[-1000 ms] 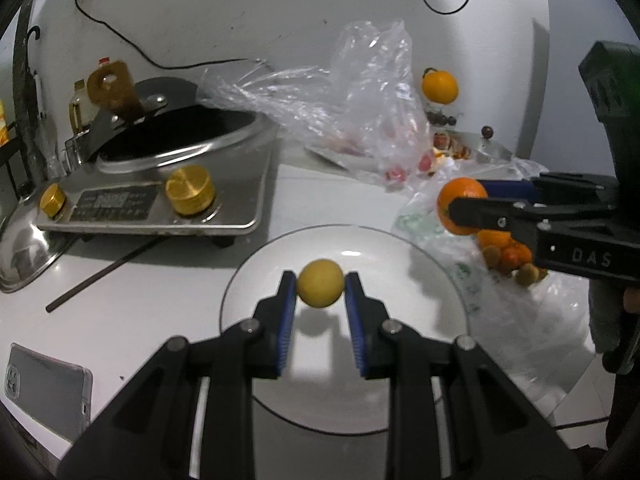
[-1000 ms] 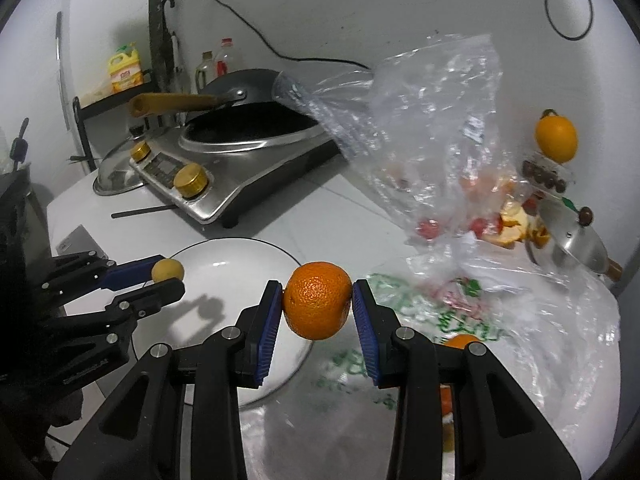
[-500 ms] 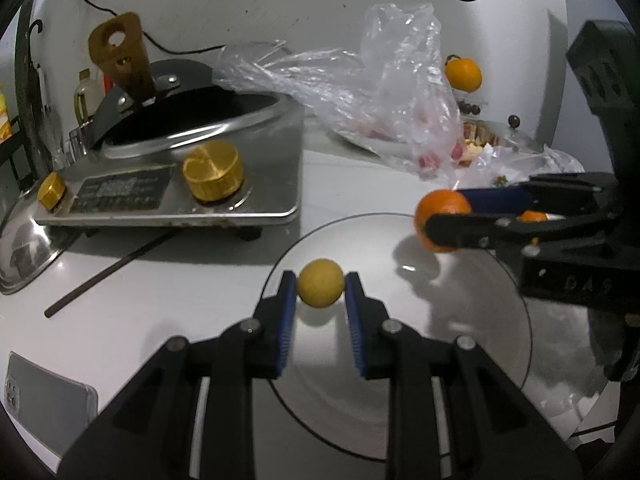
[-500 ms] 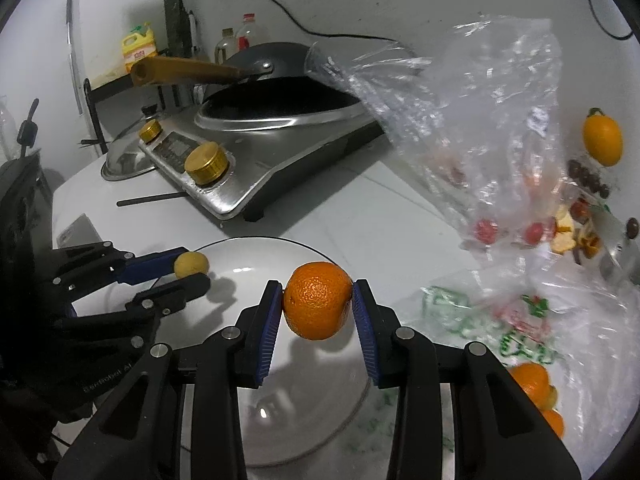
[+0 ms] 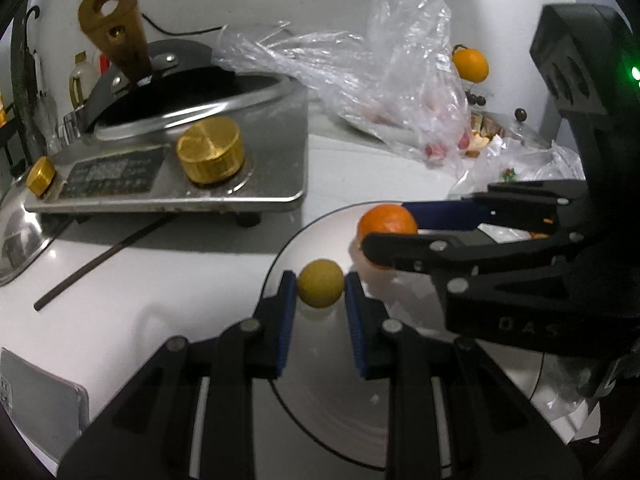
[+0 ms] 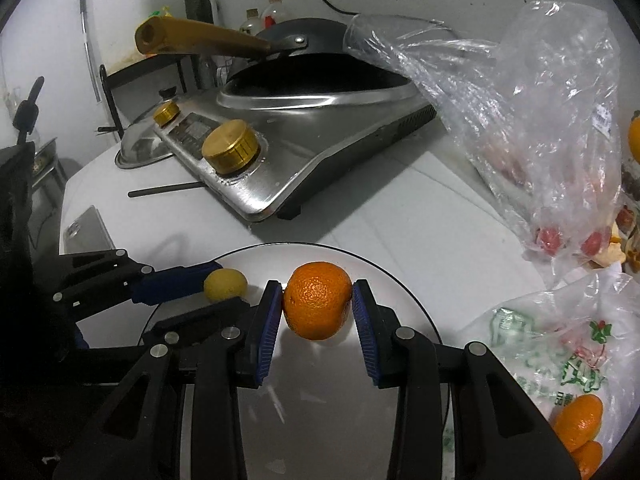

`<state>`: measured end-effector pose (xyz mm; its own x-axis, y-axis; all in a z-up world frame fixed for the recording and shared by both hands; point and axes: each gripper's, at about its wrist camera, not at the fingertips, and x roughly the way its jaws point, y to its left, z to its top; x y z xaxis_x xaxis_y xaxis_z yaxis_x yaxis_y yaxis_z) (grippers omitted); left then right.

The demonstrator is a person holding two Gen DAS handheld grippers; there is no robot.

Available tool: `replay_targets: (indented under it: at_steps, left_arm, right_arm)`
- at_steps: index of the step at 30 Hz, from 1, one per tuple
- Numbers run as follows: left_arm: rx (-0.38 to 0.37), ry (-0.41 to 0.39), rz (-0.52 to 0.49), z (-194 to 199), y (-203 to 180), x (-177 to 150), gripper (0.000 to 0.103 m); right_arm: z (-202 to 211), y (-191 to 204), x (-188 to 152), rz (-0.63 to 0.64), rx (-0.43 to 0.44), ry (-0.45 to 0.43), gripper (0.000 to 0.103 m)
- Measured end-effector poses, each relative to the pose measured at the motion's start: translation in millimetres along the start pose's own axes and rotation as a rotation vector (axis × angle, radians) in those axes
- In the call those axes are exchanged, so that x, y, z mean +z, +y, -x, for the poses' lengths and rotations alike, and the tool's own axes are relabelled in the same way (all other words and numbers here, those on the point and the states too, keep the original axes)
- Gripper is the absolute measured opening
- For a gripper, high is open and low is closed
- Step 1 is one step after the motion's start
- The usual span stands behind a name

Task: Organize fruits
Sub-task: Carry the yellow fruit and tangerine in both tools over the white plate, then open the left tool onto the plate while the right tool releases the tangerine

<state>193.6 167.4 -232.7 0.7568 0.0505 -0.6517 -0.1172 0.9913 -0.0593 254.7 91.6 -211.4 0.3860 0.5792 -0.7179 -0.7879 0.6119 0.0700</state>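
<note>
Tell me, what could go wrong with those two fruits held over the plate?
1. Both fruits are round: the lemon and orange could roll off the plate once released, since no raised rim shows.
2. The left gripper and right gripper sit close together over the plate, so they might bump.
3. The lemon hangs near the plate's edge and could land on the counter.

Hidden, cropped and blurred parts

The round white plate (image 6: 384, 268) is lying largely under both black grippers — its near rim is running off the bottom edge. The crumpled clear plastic bag (image 6: 532, 120) is blurring small red fruits (image 6: 549, 240) inside; the flat grey phone-like slab (image 5: 36, 396) is getting cut off at the left.
</note>
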Motion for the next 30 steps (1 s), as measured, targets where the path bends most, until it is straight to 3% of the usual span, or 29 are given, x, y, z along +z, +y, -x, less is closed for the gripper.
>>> replay_targets:
  at_steps: [16, 25, 30]
  left_arm:
    - [-0.003, 0.001, 0.036, 0.2, 4.2, -2.4, 0.029]
    - [-0.016, -0.045, 0.037, 21.3, -6.6, -3.9, 0.051]
    - [-0.009, -0.062, 0.023, 34.2, -18.9, -2.6, 0.051]
  right_arm:
    - [6.8, 2.4, 1.7, -0.015, -0.021, -0.007, 0.038]
    - [38.7, 1.1, -4.0, -0.022, -0.048, -0.045, 0.038]
    - [59.7, -2.5, -10.7, -0.033, -0.061, -0.07, 0.038]
